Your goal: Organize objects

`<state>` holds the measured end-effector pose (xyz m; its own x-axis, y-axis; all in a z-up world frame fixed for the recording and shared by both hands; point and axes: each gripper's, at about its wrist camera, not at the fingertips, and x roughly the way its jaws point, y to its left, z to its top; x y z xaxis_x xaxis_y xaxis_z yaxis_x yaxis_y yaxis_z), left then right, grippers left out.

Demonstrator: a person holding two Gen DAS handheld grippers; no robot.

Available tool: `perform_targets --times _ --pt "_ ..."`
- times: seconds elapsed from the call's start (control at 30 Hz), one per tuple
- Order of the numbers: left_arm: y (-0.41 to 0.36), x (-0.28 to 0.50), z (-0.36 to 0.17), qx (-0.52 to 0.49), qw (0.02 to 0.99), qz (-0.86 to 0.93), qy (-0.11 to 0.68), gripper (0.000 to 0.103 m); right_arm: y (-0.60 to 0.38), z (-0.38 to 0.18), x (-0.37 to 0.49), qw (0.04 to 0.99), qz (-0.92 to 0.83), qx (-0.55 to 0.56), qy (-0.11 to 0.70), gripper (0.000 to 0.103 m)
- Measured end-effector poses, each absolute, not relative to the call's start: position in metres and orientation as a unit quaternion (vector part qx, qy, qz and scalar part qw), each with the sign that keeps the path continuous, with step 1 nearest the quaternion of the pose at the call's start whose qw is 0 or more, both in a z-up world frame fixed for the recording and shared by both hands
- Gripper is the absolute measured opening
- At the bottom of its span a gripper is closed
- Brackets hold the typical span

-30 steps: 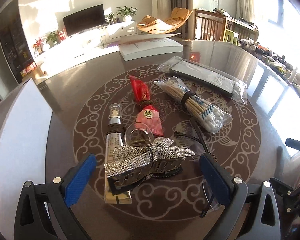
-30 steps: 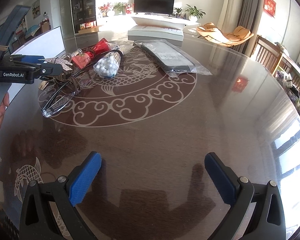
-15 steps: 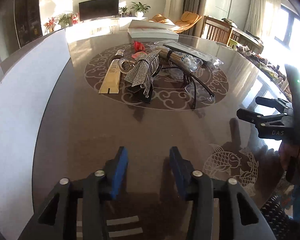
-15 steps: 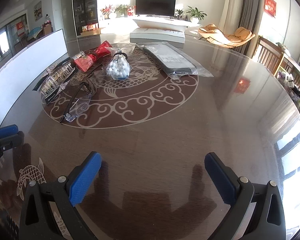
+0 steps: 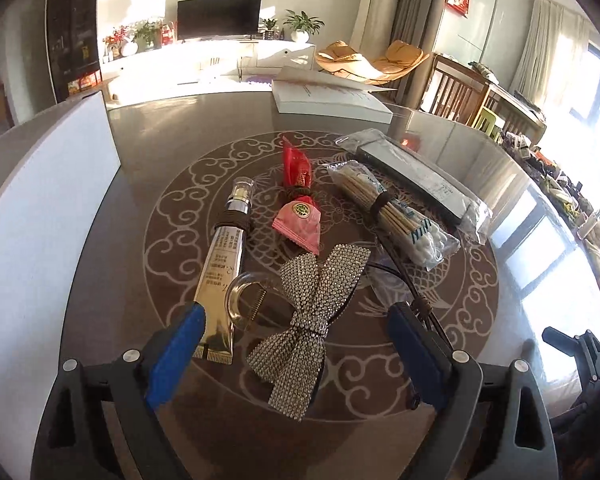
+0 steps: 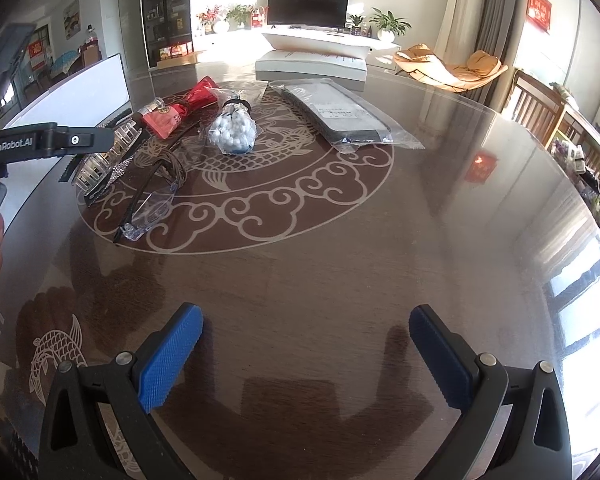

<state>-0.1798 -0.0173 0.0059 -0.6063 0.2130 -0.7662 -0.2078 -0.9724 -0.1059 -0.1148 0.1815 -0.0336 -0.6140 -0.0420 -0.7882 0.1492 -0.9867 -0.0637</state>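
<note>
Your left hand-held gripper hangs over the counter with its jaws spread and just widened again, pads clear of the rhinestone bow clip that lies between them on the round pattern. Just beside the clip lies a gold tube, its tail end by the left pad. Toward the far edge lie a red sachet, a bag of cotton swabs and a flat black pack. Your right hand-held gripper is released over bare counter near the front edge, well apart from the clear glasses.
</note>
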Motion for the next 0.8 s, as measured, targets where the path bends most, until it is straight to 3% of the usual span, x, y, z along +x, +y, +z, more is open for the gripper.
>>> perform_targets --times 0.03,0.07,0.3,0.4,0.47,0.8 --pt "-0.013 -0.181 0.004 -0.423 0.119 0.898 0.009 0.067 0.182 -0.034 -0.115 0.054 -0.896 0.436 0.061 0.103" --pt "-0.009 -0.181 0.002 -0.420 0.118 0.900 0.025 0.056 0.182 -0.034 -0.115 0.055 -0.896 0.436 0.061 0.103" --pt "-0.026 -0.104 0.008 -0.419 0.035 0.907 0.012 0.056 0.182 -0.032 -0.113 0.060 -0.899 0.431 0.057 0.103" --pt "-0.045 -0.074 0.004 -0.418 0.011 0.908 -0.012 0.064 0.182 -0.030 -0.111 0.060 -0.902 0.424 0.056 0.103" --pt "-0.052 -0.072 -0.002 -0.417 0.006 0.909 -0.013 0.095 0.182 -0.030 -0.111 0.060 -0.902 0.425 0.057 0.103" --pt "-0.045 -0.110 -0.027 -0.466 0.020 0.884 0.012 0.103 0.182 -0.035 -0.117 0.073 -0.892 0.444 0.051 0.103"
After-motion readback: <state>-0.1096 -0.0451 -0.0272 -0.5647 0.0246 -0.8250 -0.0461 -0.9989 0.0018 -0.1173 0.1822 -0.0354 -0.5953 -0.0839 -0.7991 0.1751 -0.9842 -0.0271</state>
